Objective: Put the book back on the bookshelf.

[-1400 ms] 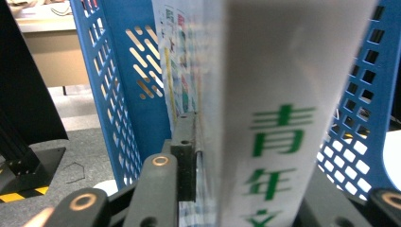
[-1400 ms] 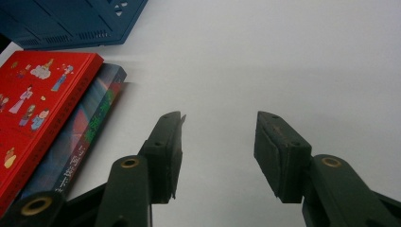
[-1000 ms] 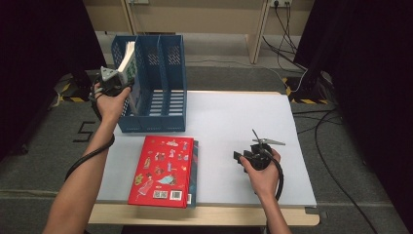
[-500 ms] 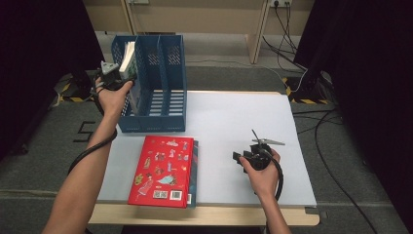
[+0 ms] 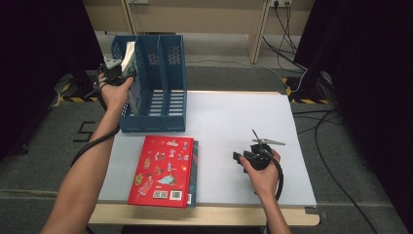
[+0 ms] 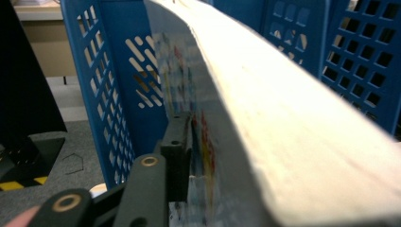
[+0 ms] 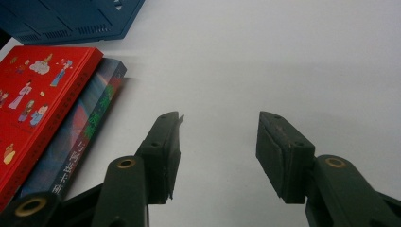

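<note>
At upper left, the left gripper point(image 5: 118, 71), its jaws just closing, clamps a book point(image 6: 283, 118) entering the rack point(image 5: 160, 92); next, lower and release. The right gripper point(image 7: 217, 151) rests open.

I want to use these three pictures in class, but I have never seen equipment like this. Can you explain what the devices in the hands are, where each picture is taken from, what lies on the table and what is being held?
A person holds a hand-worked tool with two black jaws in each hand. The high view looks down from above. The two gripper views come from cameras riding on each tool, looking along its jaws.

On the white table stands a blue file rack with upright compartments. In front of it lies a red picture book on top of a darker book.

The left gripper is shut on a pale-edged book, standing it in the rack's left compartment; its jaws have just been closing on it. The right gripper rests over bare table, jaws open, holding nothing.
</note>
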The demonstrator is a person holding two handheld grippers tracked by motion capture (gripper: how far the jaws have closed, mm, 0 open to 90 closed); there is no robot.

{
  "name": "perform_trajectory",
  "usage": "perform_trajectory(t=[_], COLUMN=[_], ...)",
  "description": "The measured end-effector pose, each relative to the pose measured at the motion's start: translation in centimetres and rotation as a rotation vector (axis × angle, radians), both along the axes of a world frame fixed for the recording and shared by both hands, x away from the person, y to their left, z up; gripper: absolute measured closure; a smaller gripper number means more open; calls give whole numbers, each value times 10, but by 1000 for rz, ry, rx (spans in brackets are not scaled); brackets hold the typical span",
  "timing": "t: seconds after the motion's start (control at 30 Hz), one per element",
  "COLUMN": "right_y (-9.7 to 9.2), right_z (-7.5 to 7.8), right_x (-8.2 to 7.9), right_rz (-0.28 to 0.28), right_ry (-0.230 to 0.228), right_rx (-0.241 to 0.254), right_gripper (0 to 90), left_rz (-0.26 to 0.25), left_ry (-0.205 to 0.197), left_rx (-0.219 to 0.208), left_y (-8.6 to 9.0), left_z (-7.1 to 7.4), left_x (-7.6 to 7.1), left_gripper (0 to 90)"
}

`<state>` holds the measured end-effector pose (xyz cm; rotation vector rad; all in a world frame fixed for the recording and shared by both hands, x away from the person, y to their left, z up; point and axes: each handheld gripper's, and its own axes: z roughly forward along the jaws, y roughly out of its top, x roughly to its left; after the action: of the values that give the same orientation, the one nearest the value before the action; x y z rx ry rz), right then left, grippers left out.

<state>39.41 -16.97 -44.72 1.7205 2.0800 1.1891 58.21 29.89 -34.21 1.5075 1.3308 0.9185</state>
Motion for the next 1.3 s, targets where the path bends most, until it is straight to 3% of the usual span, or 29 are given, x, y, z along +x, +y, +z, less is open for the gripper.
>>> perform_trajectory(t=[0.23,0.6,0.93,1.1,1.3], right_y=[0,-1,-2,-2,-1], right_z=[0,-1,-3,-4,-4], right_x=[0,1,3,3,1], right_rz=[-3,-3,-5,-4,-7], right_ry=[6,4,5,8,14], right_rx=[2,2,0,-3,2], right_gripper=[505,506,507,507,506], left_rz=[19,20,23,24,-6], left_ry=[21,-35,-119,-119,-125], left_rx=[-5,27,-19,-28,-33], left_y=[1,5,6,5,2], left_z=[3,5,2,-12,-12], left_x=[2,3,11,14,14], left_gripper=[734,738,737,735,690])
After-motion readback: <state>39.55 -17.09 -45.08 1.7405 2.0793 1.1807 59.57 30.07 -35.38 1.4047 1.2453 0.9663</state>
